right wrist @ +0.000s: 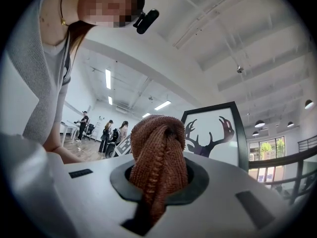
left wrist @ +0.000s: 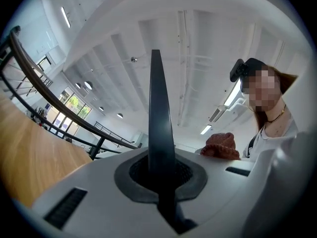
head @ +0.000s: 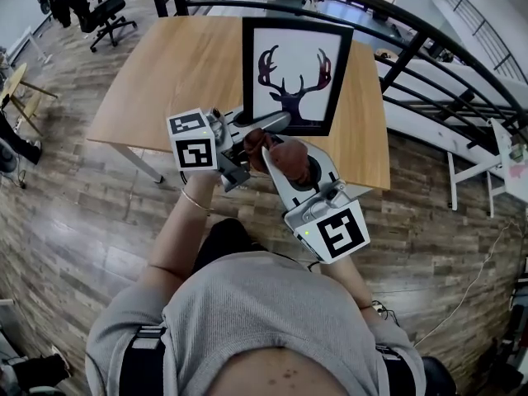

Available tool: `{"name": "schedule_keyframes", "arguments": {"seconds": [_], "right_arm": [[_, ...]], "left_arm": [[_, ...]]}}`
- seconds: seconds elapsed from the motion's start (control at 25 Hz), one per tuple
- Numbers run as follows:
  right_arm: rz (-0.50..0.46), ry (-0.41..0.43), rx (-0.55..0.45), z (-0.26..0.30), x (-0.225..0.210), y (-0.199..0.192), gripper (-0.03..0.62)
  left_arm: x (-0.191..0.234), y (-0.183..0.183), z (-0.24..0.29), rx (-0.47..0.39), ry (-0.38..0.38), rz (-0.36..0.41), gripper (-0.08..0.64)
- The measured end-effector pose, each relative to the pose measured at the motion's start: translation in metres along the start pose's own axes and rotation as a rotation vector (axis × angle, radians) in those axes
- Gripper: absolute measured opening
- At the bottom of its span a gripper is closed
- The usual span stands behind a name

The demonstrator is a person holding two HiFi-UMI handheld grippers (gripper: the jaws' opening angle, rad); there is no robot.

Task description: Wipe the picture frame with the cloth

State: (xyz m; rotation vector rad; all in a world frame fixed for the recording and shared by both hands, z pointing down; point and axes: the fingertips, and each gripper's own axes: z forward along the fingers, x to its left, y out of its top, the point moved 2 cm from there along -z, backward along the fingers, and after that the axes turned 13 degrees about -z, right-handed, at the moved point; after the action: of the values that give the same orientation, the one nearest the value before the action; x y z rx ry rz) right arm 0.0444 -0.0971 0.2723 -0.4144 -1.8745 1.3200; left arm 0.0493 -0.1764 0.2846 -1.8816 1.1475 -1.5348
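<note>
Picture frame (head: pixel 295 77): black, with a white print of a dark antlered deer-head silhouette. It is stood upright on the wooden table (head: pixel 165 73), toward the far edge, with its face turned to the person (head: pixel 247 320). Both tools are held low over the near edge of the table, in front of the frame's lower part. The right gripper (head: pixel 272 151) is held on the near side, and its jaws are clamped on a bunched reddish-brown knitted cloth (right wrist: pixel 159 152). The cloth is seen bulging up out of the jaw slot and covering the tips. In the right gripper view the frame is seen just past the cloth and to its right, with no contact visible between the two. The left gripper (left wrist: pixel 155 63) is held beside the right one. Its jaws are pressed together into a single thin dark blade with nothing between them. In the head view its tip is overlapped with the frame's bottom edge, so touch there cannot be told. In the left gripper view the cloth is seen as a small lump to the right. A black railing (head: pixel 412 48) is seen beyond the table, and an office chair (head: pixel 107 15) is seen at the far left on the wood floor.
</note>
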Motion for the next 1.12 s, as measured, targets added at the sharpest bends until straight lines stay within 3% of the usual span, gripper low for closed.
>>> {"name": "schedule_keyframes", "arguments": {"seconds": [0.24, 0.36, 0.52, 0.68, 0.8, 0.96, 1.12], "right_arm": [[0.023, 0.084, 0.009, -0.004, -0.001, -0.003, 0.046], [0.044, 0.116, -0.033, -0.002, 0.004, 0.011, 0.046], [-0.003, 0.132, -0.04, -0.001, 0.012, 0.021, 0.046], [-0.027, 0.015, -0.062, -0.004, -0.016, 0.043, 0.046], [-0.086, -0.107, -0.174, -0.007, -0.06, 0.081, 0.046], [-0.042, -0.255, -0.332, -0.001, -0.11, 0.131, 0.046], [-0.172, -0.338, -0.267, 0.027, -0.13, 0.137, 0.046]], "left_arm": [[0.001, -0.001, 0.0, -0.017, 0.018, -0.022, 0.017], [-0.001, 0.0, 0.0, -0.027, 0.008, -0.028, 0.017], [0.0, 0.0, 0.0, -0.016, 0.003, -0.018, 0.018], [-0.002, 0.0, 0.0, 0.0, -0.011, -0.008, 0.017], [-0.006, -0.002, 0.004, 0.017, -0.013, 0.005, 0.017], [-0.007, -0.005, 0.006, 0.035, -0.043, -0.011, 0.017], [-0.006, -0.002, 0.001, 0.036, -0.05, -0.015, 0.017]]}}
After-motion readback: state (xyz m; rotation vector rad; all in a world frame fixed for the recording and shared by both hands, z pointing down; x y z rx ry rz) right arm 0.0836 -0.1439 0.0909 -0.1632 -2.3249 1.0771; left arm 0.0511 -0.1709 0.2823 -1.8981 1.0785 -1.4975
